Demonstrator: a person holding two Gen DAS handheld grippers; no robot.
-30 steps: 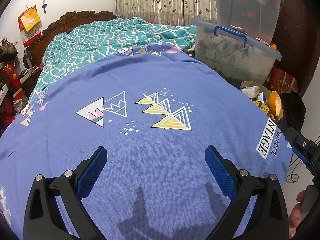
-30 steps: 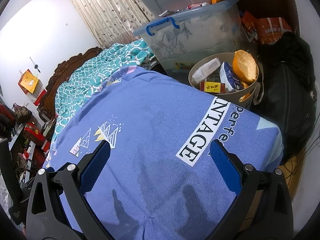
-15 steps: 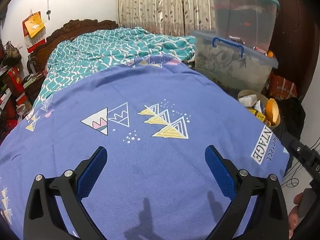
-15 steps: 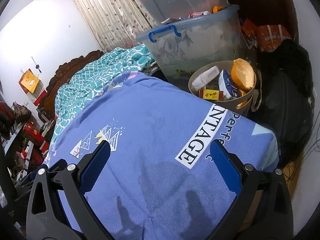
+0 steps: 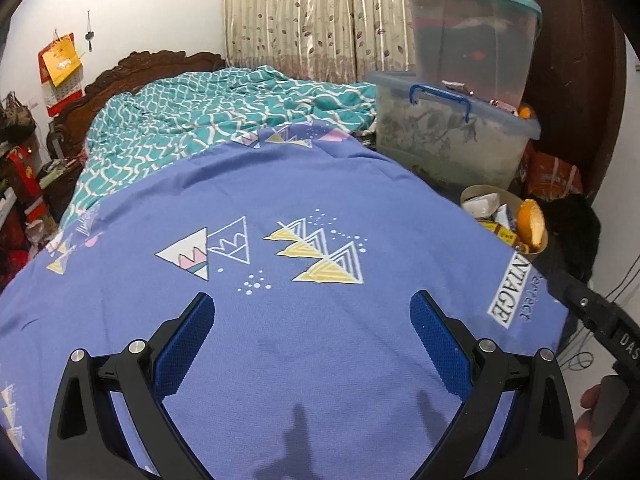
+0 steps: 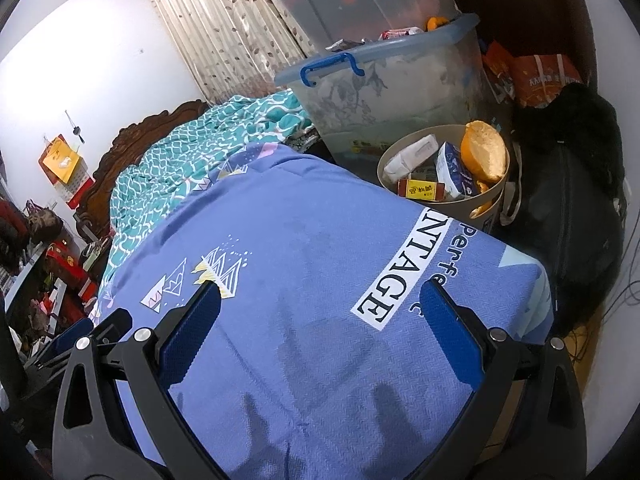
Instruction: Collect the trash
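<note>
Both tongs, left tongs (image 5: 310,312) and right tongs (image 6: 320,304), gape wide over the blue patterned bedsheet (image 6: 304,248). One round beige trash bin (image 6: 494,196), far right beside the bed, holds one orange peel (image 6: 482,156), two small cartons.

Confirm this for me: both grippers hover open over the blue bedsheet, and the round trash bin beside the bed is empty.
Not quite. The trash bin is not empty: the right wrist view shows an orange peel, small cartons and a white bottle inside. The rest holds: left gripper and right gripper are open over the blue bedsheet.
</note>
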